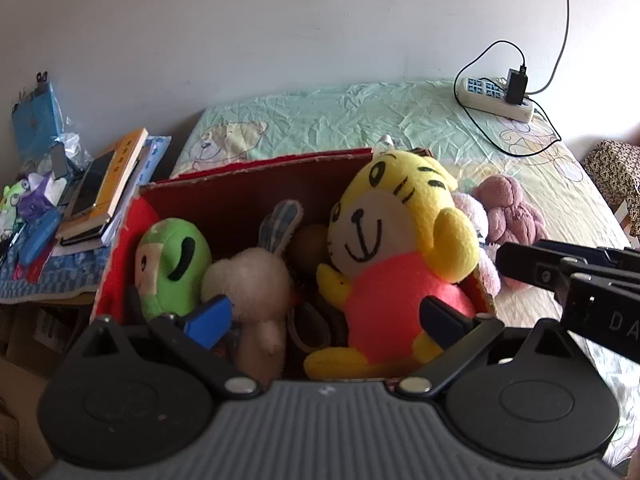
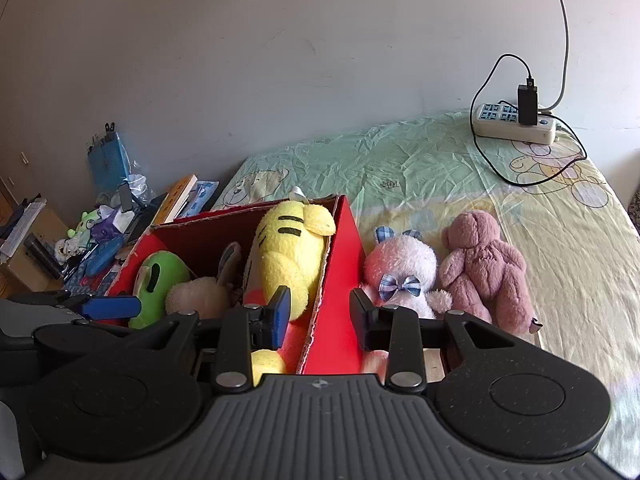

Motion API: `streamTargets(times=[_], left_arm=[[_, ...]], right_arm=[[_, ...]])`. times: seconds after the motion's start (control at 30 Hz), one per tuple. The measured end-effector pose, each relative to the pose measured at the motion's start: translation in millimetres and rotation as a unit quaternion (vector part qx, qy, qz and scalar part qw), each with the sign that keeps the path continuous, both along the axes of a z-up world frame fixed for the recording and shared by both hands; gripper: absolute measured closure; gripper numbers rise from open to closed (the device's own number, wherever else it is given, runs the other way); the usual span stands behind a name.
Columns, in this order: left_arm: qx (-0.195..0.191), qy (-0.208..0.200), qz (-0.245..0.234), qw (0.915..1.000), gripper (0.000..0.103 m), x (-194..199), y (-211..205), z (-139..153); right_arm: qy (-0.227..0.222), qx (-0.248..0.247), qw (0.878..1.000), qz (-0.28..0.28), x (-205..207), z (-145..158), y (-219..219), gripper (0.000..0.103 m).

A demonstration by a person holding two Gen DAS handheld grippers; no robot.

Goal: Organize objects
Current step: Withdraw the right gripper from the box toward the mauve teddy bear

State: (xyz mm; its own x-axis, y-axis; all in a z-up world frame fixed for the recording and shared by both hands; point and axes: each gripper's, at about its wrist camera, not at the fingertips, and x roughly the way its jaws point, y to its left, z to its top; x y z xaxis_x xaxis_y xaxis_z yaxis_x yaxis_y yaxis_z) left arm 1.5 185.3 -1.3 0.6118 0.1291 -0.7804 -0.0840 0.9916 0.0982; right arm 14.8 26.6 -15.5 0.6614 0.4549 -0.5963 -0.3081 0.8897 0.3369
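Observation:
A red cardboard box (image 1: 256,184) (image 2: 340,248) stands on the bed. It holds a yellow tiger plush (image 1: 396,240) (image 2: 292,248), a green plush (image 1: 172,264) (image 2: 156,280) and a cream rabbit plush (image 1: 256,288) (image 2: 200,292). A pale pink bear with a checked bow (image 2: 400,276) and a mauve bear (image 2: 484,268) (image 1: 508,208) lie on the bed right of the box. My left gripper (image 1: 326,316) is open and empty above the box. My right gripper (image 2: 320,312) is open and empty, its fingers straddling the box's right wall.
The bed has a green and yellow sheet (image 2: 400,160). A power strip with charger and cables (image 2: 516,120) (image 1: 500,96) lies at its far right. A cluttered side table with books and a phone (image 1: 96,192) (image 2: 120,232) stands left of the bed.

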Motion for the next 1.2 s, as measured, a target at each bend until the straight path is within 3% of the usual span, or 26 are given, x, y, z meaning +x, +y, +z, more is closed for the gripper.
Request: streamTargets(times=[0.47,1.2], left_arm=[[0.011,-0.009,0.033,0.9994,0.006,-8,-45,20],[0.014,-0.004,-0.022,0.9997,0.008,1,-128,7]], right_arm=[[-0.005,-0.002,1.0,0.017,3,3,-47,0.067],[0.031,-0.018,0.998,-0.043,6,-15,-121,0.067]])
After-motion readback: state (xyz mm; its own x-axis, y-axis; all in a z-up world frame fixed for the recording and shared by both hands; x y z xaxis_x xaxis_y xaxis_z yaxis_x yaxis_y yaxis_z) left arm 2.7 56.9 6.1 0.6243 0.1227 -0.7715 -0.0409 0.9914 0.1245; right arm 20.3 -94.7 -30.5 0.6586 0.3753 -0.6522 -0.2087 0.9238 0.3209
